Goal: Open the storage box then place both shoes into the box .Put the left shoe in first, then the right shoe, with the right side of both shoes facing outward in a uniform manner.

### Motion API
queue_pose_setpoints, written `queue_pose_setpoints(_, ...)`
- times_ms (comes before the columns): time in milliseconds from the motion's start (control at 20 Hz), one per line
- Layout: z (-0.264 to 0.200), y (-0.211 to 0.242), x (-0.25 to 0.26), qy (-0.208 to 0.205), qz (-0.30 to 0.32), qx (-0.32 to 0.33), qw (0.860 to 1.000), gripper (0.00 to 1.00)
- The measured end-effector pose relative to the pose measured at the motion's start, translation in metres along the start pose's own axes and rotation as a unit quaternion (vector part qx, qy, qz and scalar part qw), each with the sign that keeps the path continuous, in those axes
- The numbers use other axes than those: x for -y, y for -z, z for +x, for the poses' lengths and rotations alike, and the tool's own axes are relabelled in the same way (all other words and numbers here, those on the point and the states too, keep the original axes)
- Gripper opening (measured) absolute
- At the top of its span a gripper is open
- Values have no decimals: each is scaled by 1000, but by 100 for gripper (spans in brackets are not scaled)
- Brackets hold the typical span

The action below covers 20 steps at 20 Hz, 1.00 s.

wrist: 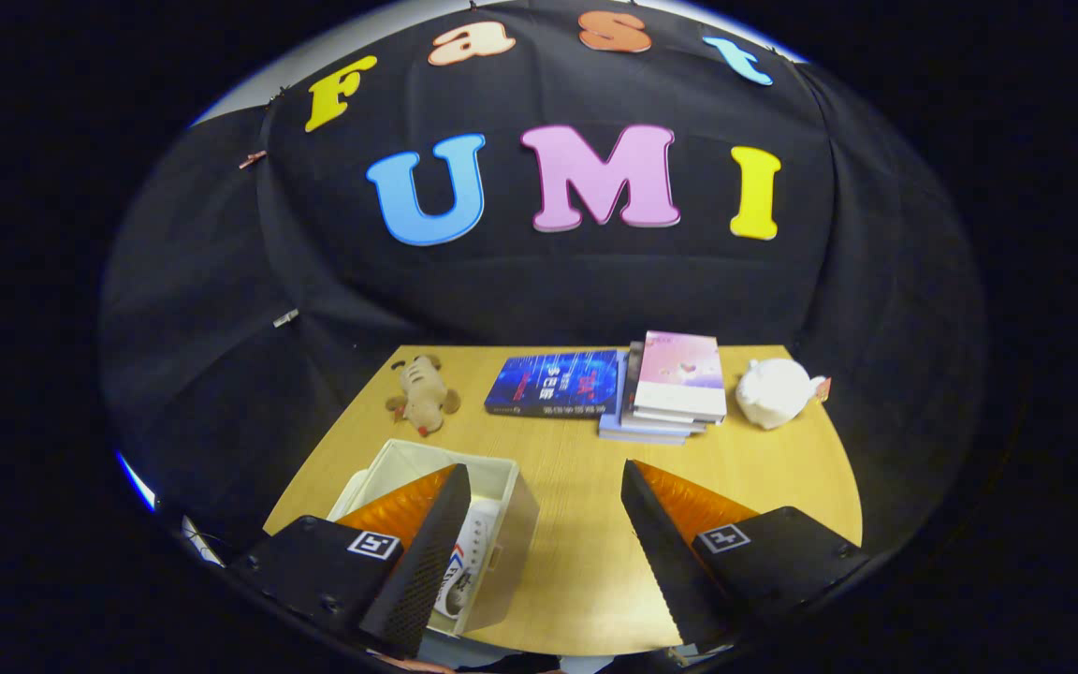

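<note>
Gripper fingers are spread wide, nothing between them, only bare table in the gap. It sits above the near edge of the wooden table, looking down and forward.

Storage box is partly under the left finger, extending just ahead of it: pale, open-topped, no lid visible on it. Inside, beside the left finger's inner edge, there's one white shoe with lace holes and some red/blue marking. Can't tell if it's the left or right shoe, nor which way it faces; the finger hides most of it. Second shoe: can't place it from here.

Judgement: box open, one shoe in, so the next step is most likely fetching the other shoe, or checking the first one's orientation.

To do it well:
- Back off or tilt so the box interior is clear of the left finger before committing.
- Confirm the seated shoe's right side faces outward; match the second to it.
- Grip the next shoe across the body, both fingers pressing, keep it level.
- Lower it beside the first, not on top; box walls look tight.

Beyond the fingers, well apart from the box: small plush toy, blue book, stack of books, white teapot-like figure. No obstruction to the box.
</note>
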State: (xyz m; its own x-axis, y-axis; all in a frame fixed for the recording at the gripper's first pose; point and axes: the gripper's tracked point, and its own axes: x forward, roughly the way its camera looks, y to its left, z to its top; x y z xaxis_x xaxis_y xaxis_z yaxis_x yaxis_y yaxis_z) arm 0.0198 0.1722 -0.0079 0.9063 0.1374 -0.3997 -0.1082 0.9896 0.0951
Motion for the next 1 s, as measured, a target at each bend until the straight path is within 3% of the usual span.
queue_pose_setpoints(350, -54, -96, 71, 23, -25, 176, 984, 99)
queue_pose_setpoints(600, -82, -116, 95, 6, -29, 253, 967, 99)
queue_pose_setpoints(800, -91, -112, 121, 25, -50, 276, 959, 98)
queue_pose_setpoints(1000, -75, -80, 128, 10, -26, 236, 971, 99)
